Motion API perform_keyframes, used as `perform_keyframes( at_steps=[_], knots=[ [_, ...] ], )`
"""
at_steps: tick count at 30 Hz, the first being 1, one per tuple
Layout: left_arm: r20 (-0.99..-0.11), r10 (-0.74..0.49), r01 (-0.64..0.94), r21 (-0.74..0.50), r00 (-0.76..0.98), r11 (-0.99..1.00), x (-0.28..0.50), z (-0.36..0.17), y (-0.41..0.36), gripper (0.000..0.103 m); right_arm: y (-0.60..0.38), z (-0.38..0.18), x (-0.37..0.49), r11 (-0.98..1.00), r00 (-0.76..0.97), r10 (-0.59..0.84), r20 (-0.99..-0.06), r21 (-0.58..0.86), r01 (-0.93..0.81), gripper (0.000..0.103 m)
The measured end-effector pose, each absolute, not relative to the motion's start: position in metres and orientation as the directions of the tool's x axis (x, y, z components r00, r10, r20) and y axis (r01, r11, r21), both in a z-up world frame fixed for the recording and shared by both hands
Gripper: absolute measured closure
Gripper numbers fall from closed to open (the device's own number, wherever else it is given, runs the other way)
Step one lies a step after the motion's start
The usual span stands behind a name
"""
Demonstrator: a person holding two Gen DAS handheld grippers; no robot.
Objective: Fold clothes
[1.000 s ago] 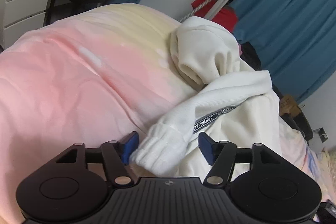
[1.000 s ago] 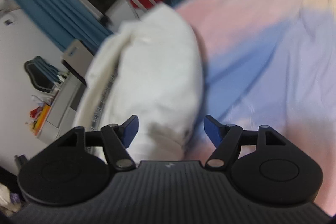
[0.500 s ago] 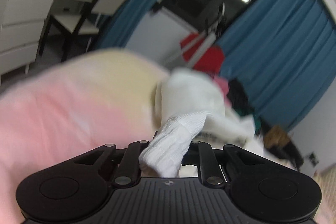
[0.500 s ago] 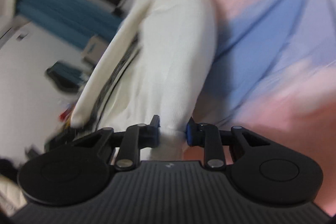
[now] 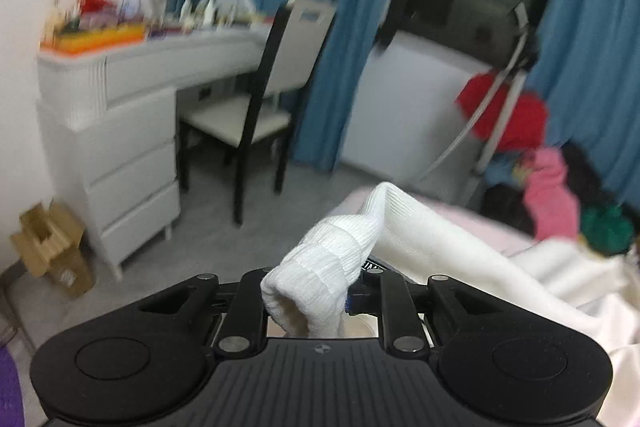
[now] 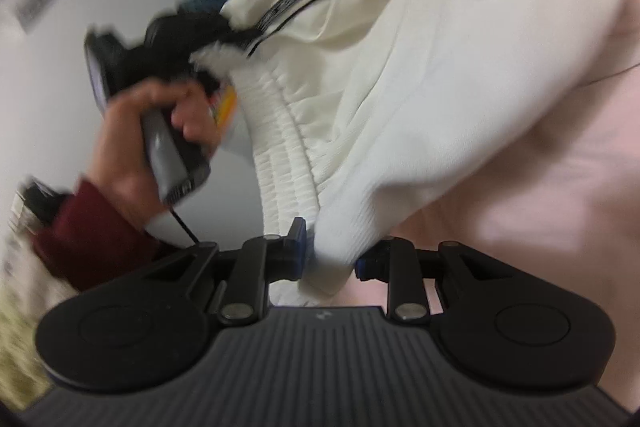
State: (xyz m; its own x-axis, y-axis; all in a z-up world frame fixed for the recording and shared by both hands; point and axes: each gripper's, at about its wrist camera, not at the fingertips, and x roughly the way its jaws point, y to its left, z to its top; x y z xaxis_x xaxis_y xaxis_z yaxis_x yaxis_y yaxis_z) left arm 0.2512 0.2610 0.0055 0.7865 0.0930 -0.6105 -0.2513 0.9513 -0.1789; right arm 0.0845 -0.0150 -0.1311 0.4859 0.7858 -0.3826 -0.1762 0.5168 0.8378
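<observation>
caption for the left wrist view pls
Left gripper shut on a white ribbed cuff, lifted before a desk.

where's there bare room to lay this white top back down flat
Bare patches: the pink bedding right of the white garment in the right wrist view, and a pink strip beyond the ribbed cuff. Crowded: the bed's far end, piled with pink and green clothes, and the cluttered dresser top.

1. Left gripper (image 5: 306, 301) is clamped tight on a white ribbed cuff (image 5: 320, 275)
2. Right gripper (image 6: 330, 261) pinches cloth too
3. A hand (image 6: 132, 143), maroon sleeve (image 6: 84, 239), grips a handle
</observation>
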Motion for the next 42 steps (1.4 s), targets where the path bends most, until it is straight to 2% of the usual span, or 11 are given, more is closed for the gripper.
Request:
perform_keyframes(
  at_steps=[4, 5, 6, 7, 8, 10, 12, 20, 28, 36, 42],
  knots=[
    [-0.632, 0.1, -0.268, -0.176, 0.769, 0.947, 0.259, -0.028, 0.267, 0.077, -0.004, -0.135, 0.091, 0.554, 0.449, 0.784, -0.429, 0.809, -0.196, 0.075],
    [-0.631, 0.101, -0.262, -0.167, 0.769, 0.95, 0.258, -0.03, 0.266, 0.073, -0.003, -0.133, 0.091, 0.553, 0.441, 0.789, -0.428, 0.808, -0.205, 0.073],
    [-0.629, 0.102, -0.257, -0.159, 0.77, 0.953, 0.256, -0.032, 0.265, 0.062, -0.003, -0.131, 0.091, 0.55, 0.433, 0.794, -0.427, 0.807, -0.214, 0.07],
    [-0.634, 0.102, -0.253, -0.152, 0.767, 0.956, 0.255, -0.031, 0.265, 0.056, -0.003, -0.129, 0.091, 0.548, 0.424, 0.799, -0.426, 0.806, -0.223, 0.061],
    [-0.637, 0.096, -0.244, -0.148, 0.765, 0.958, 0.249, -0.028, 0.264, 0.042, -0.003, -0.127, 0.091, 0.546, 0.416, 0.804, -0.425, 0.805, -0.232, 0.038],
    [-0.636, 0.08, -0.222, -0.147, 0.768, 0.964, 0.235, -0.021, 0.261, 0.029, -0.003, -0.12, 0.088, 0.55, 0.41, 0.808, -0.424, 0.792, -0.265, 0.014],
    [-0.618, 0.079, -0.209, -0.141, 0.782, 0.968, 0.216, -0.013, 0.257, 0.009, -0.004, -0.1, 0.074, 0.593, 0.431, 0.789, -0.438, 0.728, -0.346, 0.015],
    [-0.54, 0.017, -0.113, -0.146, 0.842, 0.983, 0.117, 0.017, 0.207, 0.004, -0.068, -0.027, 0.006, 0.759, 0.625, 0.648, -0.435, 0.442, -0.478, 0.016],
    [-0.459, -0.169, 0.08, -0.207, 0.872, 0.975, 0.037, 0.02, 0.114, 0.004, -0.166, 0.012, -0.034, 0.887, 0.812, 0.444, -0.377, 0.312, -0.34, 0.016],
    [-0.444, -0.282, 0.211, -0.203, 0.851, 0.956, 0.107, 0.029, -0.006, 0.009, -0.255, 0.006, -0.052, 0.938, 0.899, 0.259, -0.353, 0.315, -0.147, 0.016],
    [-0.428, -0.254, 0.221, -0.125, 0.868, 0.967, 0.205, 0.039, -0.093, 0.017, -0.295, -0.031, -0.01, 0.95, 0.905, 0.135, -0.404, 0.311, -0.003, 0.016]
  ],
)
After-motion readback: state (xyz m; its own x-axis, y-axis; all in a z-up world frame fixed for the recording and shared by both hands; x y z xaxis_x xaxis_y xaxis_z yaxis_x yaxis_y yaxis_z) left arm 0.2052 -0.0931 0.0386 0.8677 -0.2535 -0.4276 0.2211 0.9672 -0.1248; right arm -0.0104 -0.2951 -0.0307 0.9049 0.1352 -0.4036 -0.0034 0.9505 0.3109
